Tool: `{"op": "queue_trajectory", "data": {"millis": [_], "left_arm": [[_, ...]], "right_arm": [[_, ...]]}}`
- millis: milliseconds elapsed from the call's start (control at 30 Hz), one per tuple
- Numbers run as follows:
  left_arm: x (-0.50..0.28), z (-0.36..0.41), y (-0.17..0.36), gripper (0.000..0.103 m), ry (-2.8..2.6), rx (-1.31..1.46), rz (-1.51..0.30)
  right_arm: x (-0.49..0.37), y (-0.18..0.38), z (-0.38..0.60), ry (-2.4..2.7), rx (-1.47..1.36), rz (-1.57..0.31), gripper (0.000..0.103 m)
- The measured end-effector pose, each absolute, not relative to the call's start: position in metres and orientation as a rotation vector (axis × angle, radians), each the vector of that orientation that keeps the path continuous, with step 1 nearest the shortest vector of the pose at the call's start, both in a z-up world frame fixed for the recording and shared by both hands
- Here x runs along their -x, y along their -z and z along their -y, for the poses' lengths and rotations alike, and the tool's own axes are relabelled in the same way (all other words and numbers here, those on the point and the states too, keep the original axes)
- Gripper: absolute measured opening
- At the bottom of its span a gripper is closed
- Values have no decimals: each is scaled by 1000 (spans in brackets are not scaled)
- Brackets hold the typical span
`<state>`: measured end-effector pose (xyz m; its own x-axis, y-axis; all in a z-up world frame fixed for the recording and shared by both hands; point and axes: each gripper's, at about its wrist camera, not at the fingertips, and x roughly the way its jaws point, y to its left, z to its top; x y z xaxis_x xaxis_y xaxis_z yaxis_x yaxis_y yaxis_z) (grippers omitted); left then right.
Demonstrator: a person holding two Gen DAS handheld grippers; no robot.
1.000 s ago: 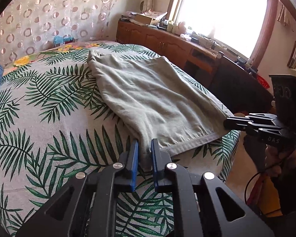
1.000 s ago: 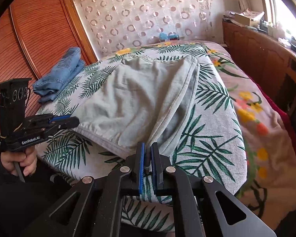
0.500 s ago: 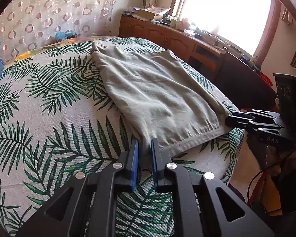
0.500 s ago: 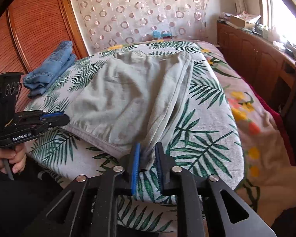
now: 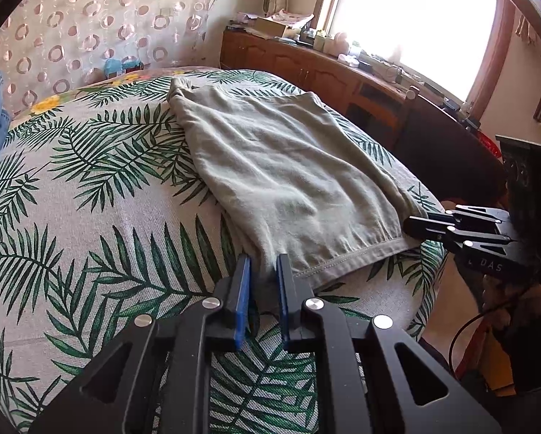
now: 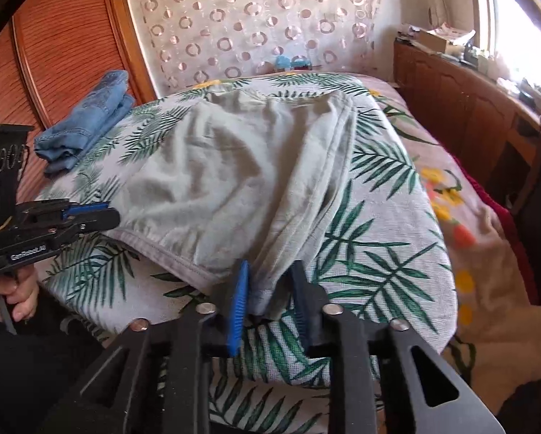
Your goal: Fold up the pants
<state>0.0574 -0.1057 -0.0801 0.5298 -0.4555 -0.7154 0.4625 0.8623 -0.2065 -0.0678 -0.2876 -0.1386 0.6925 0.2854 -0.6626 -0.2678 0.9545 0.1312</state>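
Grey-green pants (image 5: pixel 288 173) lie folded lengthwise on the palm-leaf bedspread (image 5: pixel 89 217), hem towards me. My left gripper (image 5: pixel 263 264) sits at the hem's left corner. Its jaws are opening, and the cloth lies loose between the blue pads with a dark gap beside it. In the right wrist view the pants (image 6: pixel 234 166) run away from my right gripper (image 6: pixel 270 271), which stands at the hem's right corner. Its jaws are closing, with a slack bunch of fabric between them. Each gripper shows in the other's view: left gripper (image 6: pixel 104 213), right gripper (image 5: pixel 411 224).
Folded blue jeans (image 6: pixel 86 119) lie at the bed's far left, beside a wooden wardrobe (image 6: pixel 64 36). A cluttered wooden sideboard (image 5: pixel 306 68) runs under the window on the right. A person's hand (image 6: pixel 13 293) holds the left gripper's handle. The bed's near edge drops off just below both grippers.
The right jaws, shut tight on the hem corner a second ago, now stand apart with the cloth slack between them. The left jaws have widened slightly. The pants lie flatter.
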Motion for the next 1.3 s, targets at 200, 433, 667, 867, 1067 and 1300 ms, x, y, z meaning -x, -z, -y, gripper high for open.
{"op": "queue_trajectory", "data": {"millis": [200,433,667,867,1067,1300], "left_arm": [[-61,103,79,39,519,3,-844],[-61,109,82,47,530,-10,-856],[-58,114,84,47,538,-48,-844],[-55,118,83,24,603,-40,-841],[-51,122,56,9,596,-66,-803],[-51,108,9,8,595,-23,-696]], "right_arm": [[69,141,293,-324,-30,-737,15],[69,141,294,-325,-31,-735,15],[69,141,291,-323,-30,-734,15],[69,142,292,-331,-37,-728,13],[70,139,294,-348,-59,-707,7],[73,102,297,-370,-83,-601,6]]}}
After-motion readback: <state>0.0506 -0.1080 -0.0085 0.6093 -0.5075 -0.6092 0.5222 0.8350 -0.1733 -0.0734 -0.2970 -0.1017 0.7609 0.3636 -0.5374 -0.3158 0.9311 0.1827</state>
